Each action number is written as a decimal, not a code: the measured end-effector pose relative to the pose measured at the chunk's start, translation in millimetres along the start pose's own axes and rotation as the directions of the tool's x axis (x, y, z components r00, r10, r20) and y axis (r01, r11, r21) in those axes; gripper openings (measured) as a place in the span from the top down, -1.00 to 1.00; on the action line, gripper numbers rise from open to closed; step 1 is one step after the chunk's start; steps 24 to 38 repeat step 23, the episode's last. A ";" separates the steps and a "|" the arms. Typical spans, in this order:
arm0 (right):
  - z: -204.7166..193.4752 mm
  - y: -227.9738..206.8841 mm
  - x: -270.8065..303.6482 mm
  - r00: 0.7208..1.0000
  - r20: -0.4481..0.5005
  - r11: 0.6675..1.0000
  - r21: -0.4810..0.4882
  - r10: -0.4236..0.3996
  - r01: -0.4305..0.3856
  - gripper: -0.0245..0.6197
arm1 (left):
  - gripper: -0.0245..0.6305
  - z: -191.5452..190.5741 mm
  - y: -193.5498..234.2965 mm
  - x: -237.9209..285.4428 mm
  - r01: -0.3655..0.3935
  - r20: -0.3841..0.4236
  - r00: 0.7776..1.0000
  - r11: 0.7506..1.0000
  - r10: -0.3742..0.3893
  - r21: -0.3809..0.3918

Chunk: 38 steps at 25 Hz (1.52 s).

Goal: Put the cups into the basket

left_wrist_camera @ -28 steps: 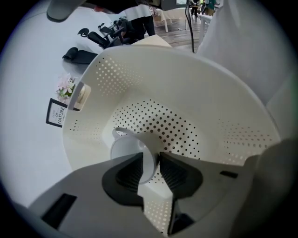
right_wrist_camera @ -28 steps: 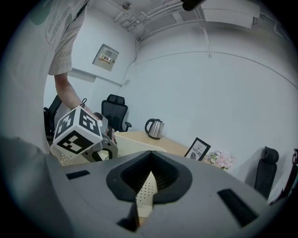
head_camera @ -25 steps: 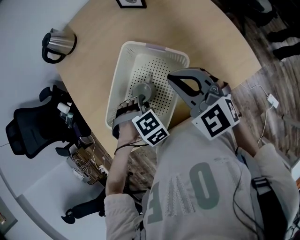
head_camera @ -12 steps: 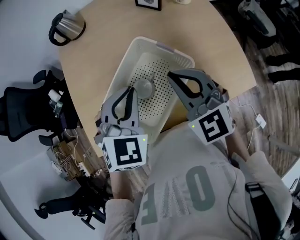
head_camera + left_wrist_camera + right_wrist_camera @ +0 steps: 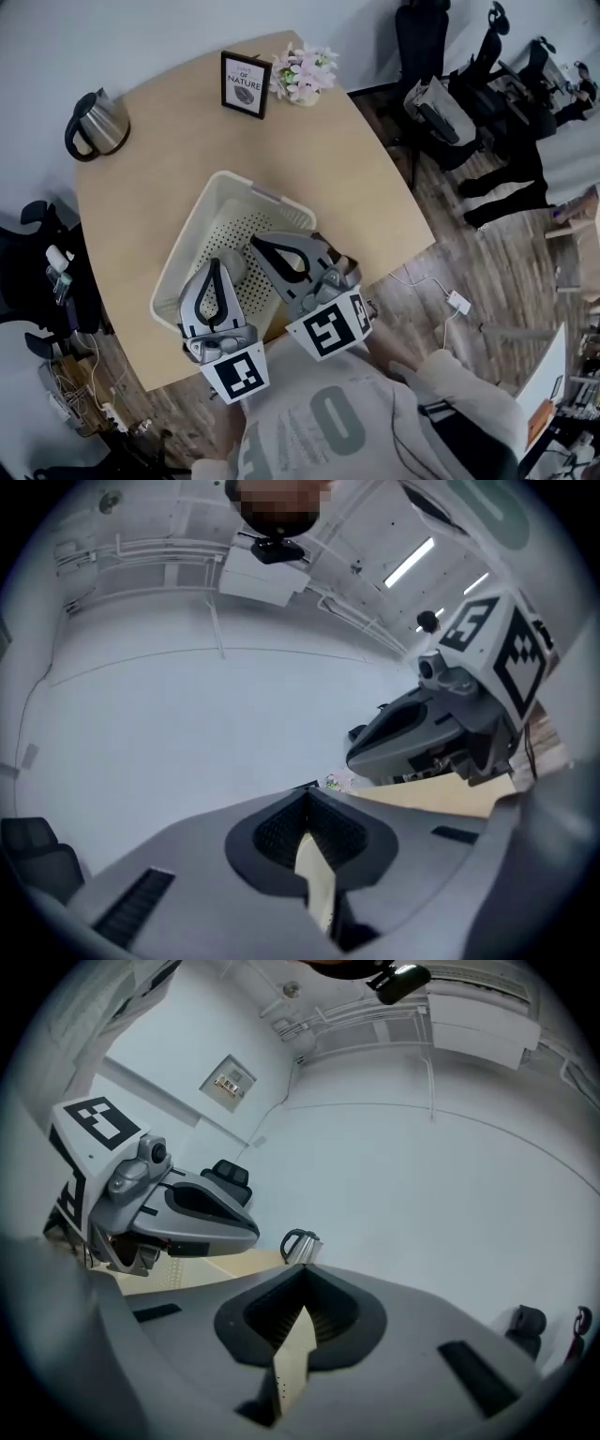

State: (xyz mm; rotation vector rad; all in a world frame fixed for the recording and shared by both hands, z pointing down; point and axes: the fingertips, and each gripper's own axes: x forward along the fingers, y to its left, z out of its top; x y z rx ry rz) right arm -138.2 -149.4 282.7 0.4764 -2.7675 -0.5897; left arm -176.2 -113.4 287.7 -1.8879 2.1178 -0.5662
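A white perforated basket [image 5: 192,246] stands on the tan round table [image 5: 169,178]. A grey cup [image 5: 235,266] lies inside it, partly hidden by my grippers. My left gripper [image 5: 215,263] hangs over the basket's near side, shut and holding nothing. Beside it, my right gripper [image 5: 255,246] is also shut and empty, with its tip above the basket's middle. Both point upward: the left gripper view shows the left gripper [image 5: 309,832] against a wall, with the right gripper [image 5: 427,738] beside it. In the right gripper view the right gripper [image 5: 298,1314] shows only a sliver of basket in its slit.
A steel kettle [image 5: 95,124] stands at the table's far left. At the far edge are a framed picture [image 5: 244,84] and a pot of flowers [image 5: 303,73]. Office chairs [image 5: 441,94] stand to the right, and a cable with an adapter [image 5: 457,302] lies on the wood floor.
The left gripper let go of the grey cup in the basket and drew back. Both grippers have since lifted and tilted upward, and the head view has pulled back from the table.
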 end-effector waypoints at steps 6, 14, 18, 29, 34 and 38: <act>1.8 2.3 -1.9 1.000 -0.012 0.999 -0.035 0.006 -0.007 0.93 | 0.90 1.6 8.5 8.3 -0.021 -0.005 1.000 1.000 0.021 -0.012; -5.5 1.8 1.3 0.999 -0.039 0.999 -0.053 -0.003 0.001 0.93 | 0.90 -10.1 9.3 16.0 0.007 -0.030 1.000 1.000 -0.007 -0.007; -9.0 3.8 5.8 0.999 -0.050 0.998 -0.060 0.010 -0.013 0.93 | 0.90 -15.9 8.3 19.3 0.011 -0.042 0.999 1.000 -0.011 -0.008; -14.3 7.2 17.1 0.997 -0.069 0.996 -0.087 0.016 -0.022 0.93 | 0.90 -25.8 14.6 26.8 0.014 -0.045 0.999 1.000 -0.014 -0.011; -14.3 7.2 17.1 0.997 -0.069 0.996 -0.087 0.016 -0.022 0.93 | 0.90 -25.8 14.6 26.8 0.014 -0.045 0.999 1.000 -0.014 -0.011; -14.3 7.2 17.1 0.997 -0.069 0.996 -0.087 0.016 -0.022 0.93 | 0.90 -25.8 14.6 26.8 0.014 -0.045 0.999 1.000 -0.014 -0.011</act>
